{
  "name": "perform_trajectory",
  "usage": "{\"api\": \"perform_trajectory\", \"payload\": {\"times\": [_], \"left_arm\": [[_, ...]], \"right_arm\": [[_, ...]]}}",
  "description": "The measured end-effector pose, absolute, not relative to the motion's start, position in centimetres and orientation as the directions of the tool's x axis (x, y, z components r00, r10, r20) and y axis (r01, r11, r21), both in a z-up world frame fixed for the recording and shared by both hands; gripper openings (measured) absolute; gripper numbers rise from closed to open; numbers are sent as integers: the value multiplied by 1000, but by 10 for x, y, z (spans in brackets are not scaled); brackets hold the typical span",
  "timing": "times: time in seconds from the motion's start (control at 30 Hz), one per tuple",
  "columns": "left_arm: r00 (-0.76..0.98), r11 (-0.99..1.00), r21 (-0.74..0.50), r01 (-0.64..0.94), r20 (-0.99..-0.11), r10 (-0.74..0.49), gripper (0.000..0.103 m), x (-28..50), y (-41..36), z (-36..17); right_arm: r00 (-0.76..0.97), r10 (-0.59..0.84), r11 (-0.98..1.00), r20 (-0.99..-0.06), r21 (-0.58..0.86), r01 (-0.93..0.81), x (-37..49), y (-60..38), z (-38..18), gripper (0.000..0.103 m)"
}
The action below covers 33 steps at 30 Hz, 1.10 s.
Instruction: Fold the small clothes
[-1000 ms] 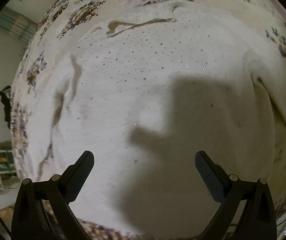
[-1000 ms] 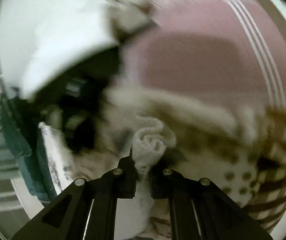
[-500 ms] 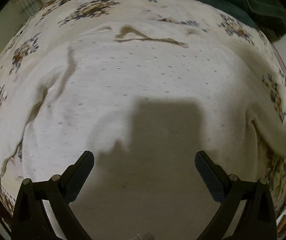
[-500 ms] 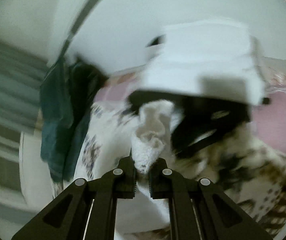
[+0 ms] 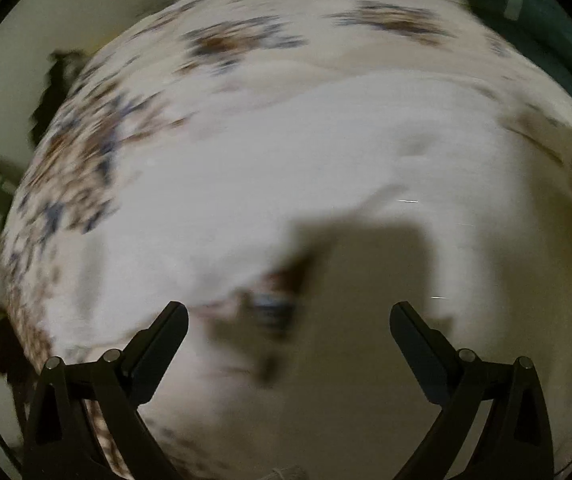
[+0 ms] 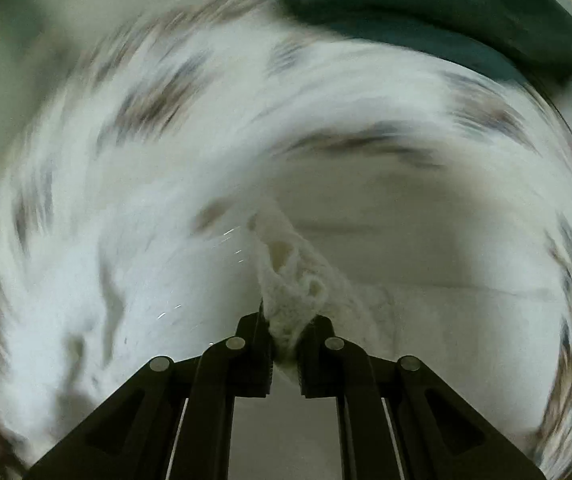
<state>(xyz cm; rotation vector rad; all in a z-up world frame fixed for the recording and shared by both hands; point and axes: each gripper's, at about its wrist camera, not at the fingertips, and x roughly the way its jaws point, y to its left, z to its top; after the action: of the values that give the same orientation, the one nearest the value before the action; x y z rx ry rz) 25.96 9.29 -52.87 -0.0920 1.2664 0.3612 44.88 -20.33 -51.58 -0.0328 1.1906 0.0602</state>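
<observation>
The right gripper [image 6: 286, 322] is pinching a bunched edge of the white garment [image 6: 292, 284], jaws nearly closed on the knit. The left gripper [image 5: 288, 320] is hanging wide apart above the same white garment [image 5: 326, 152], gripping nothing. The cloth is lying spread on the floral bedsheet [image 5: 97, 148]. A fold looks to be in hand; next, the free gripper probably needs a matching edge. Beyond the garment, floral sheet is showing as open room, with a dark green cloth [image 6: 426, 4] at the far edge.
</observation>
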Motion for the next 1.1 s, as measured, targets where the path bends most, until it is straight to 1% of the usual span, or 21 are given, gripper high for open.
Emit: {"api": "perform_trajectory", "payload": {"times": [0.03,0.17,0.23,0.27,0.3,0.33,0.37,0.4,0.43,0.47,0.57,0.67,0.73,0.77,0.83,0.87,0.9,0.93,0.97,1.0,1.1], "left_arm": [[244,930,133,-343,-943,225,103,255,109,-530],[230,894,142,-424,-938,258,103,241,160,-530],[216,876,143,-460,-939,267,103,236,180,-532],[207,869,144,-474,-941,268,103,234,187,-533],[193,857,139,-496,-945,265,103,230,198,-535],[188,850,130,-511,-948,258,103,228,205,-534],[183,835,109,-539,-953,242,103,223,216,-533],[184,818,81,-570,-957,224,103,216,227,-530],[189,807,61,-588,-959,211,103,213,237,-529],[197,787,31,-616,-961,192,103,205,250,-526],[221,718,-44,-695,-963,155,103,181,283,-523],[228,654,-103,-750,-967,110,103,164,312,-536],[238,620,-164,-767,-971,38,102,162,325,-550],[263,607,-221,-763,-964,-20,102,163,329,-561],[302,601,-292,-744,-949,-88,100,171,326,-578],[308,609,-300,-734,-947,-96,91,176,323,-583],[293,631,-270,-727,-954,-71,78,183,318,-586],[286,648,-247,-720,-957,-47,40,186,314,-584],[302,669,-247,-701,-953,-35,12,190,312,-577],[326,673,-264,-691,-945,-37,12,192,314,-571],[406,670,-274,-690,-913,45,12,190,325,-535]], "right_arm": [[364,23,989,-931,-32,-144,445,-161,-530,9],[375,72,937,-924,-66,-342,418,-55,-544,9],[329,45,922,-943,-87,-377,410,-31,-561,10],[308,28,922,-951,-95,-375,408,-27,-566,14],[277,26,927,-960,-81,-366,406,-28,-571,16],[247,55,937,-968,-35,-346,403,-35,-570,22],[221,98,947,-970,23,-319,399,-45,-565,34],[198,142,954,-970,80,-290,395,-58,-558,45],[175,199,959,-964,155,-239,387,-77,-550,62],[168,235,960,-957,202,-193,378,-90,-540,65],[154,267,963,-951,258,-77,346,-126,-525,66],[128,268,961,-955,274,33,317,-167,-530,67],[107,257,959,-960,267,93,316,-181,-539,67],[93,252,957,-963,263,122,314,-187,-544,67],[61,242,954,-968,249,169,308,-186,-559,67],[48,243,951,-969,247,188,308,-187,-563,67],[36,246,947,-969,248,206,303,-187,-568,67],[20,247,944,-969,245,221,298,-185,-574,67],[13,249,942,-968,245,227,295,-184,-577,67],[14,253,941,-967,249,228,293,-184,-576,67],[27,259,946,-965,260,196,292,-172,-573,67]]}}
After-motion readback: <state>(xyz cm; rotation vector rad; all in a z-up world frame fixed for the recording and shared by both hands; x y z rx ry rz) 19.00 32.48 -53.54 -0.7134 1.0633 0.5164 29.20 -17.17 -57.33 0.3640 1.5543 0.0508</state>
